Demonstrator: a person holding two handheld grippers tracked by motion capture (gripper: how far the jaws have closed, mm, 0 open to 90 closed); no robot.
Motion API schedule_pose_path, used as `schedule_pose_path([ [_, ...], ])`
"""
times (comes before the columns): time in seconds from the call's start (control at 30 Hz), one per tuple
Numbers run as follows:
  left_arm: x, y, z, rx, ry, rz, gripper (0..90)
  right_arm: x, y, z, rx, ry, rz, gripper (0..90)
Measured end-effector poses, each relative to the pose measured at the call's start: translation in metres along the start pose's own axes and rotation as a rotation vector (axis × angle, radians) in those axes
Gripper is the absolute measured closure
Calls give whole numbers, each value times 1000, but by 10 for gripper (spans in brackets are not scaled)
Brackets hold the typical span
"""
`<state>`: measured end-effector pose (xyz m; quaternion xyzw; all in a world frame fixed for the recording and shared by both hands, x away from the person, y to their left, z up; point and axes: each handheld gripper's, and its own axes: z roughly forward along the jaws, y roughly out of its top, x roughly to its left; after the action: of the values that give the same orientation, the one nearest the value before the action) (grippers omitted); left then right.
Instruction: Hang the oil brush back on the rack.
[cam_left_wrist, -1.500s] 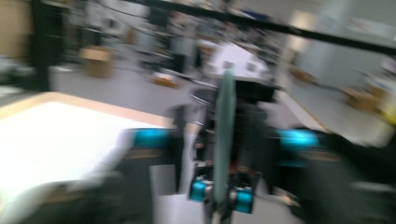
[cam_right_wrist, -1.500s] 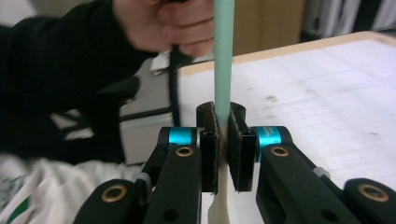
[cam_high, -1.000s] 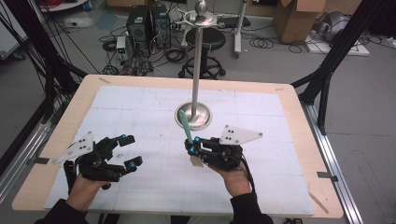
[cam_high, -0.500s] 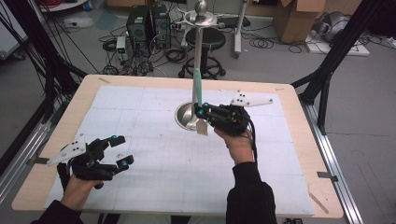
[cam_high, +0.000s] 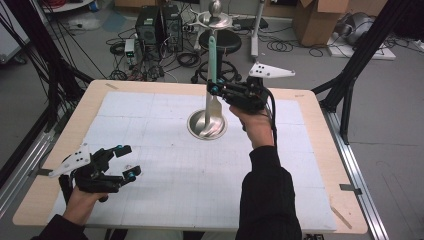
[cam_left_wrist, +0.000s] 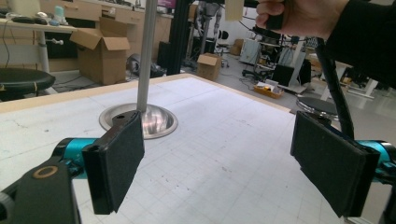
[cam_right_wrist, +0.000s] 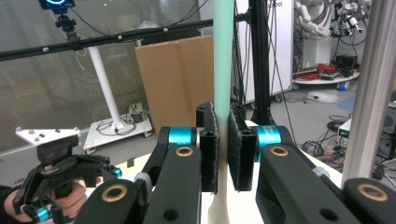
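Hidden or unclear: the teal-handled tool (cam_high: 213, 65) has a pale lower end past the right gripper's jaws; what kind of tool it is cannot be told. In the right gripper view its handle runs out of frame above and its pale end is cut off below. In the left gripper view the stand's pole leaves the top of the frame.
Right gripper (cam_high: 216, 90): raised above the table (cam_high: 320, 130), held level, the person's arm stretched forward. Jaws clenched on the teal-handled tool, pads pressing its shaft from both sides.
Tool position: upright between the right jaws; teal handle rises above them, pale end hangs below them, just beside the metal stand (cam_high: 206, 125) and over its round base.
Left gripper (cam_high: 127, 161): low at the near left of the table, hand resting by the edge. Jaws released, spread wide, only bare table between the pads.
Stand relative to left jaws: ahead of them, nearer the left pad (cam_left_wrist: 116, 163), well apart.
Count, grippers: two.
Count, tools held: one.
Count, stands: one, with a ball on top.
Count, grey three-cornered plates: two, one on each gripper.
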<state>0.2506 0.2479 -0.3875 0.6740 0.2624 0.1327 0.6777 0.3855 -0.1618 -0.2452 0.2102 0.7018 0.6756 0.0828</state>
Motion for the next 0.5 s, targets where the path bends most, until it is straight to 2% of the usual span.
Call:
schedule_pose_path([
  [0.2, 2, -2, -1, 8, 8, -5, 179, -13, 1, 6, 16, -9, 28, 844],
  [0.5, 3, -2, -2, 5, 7, -17, 179, -21, 1, 8, 20, -7, 49, 844],
])
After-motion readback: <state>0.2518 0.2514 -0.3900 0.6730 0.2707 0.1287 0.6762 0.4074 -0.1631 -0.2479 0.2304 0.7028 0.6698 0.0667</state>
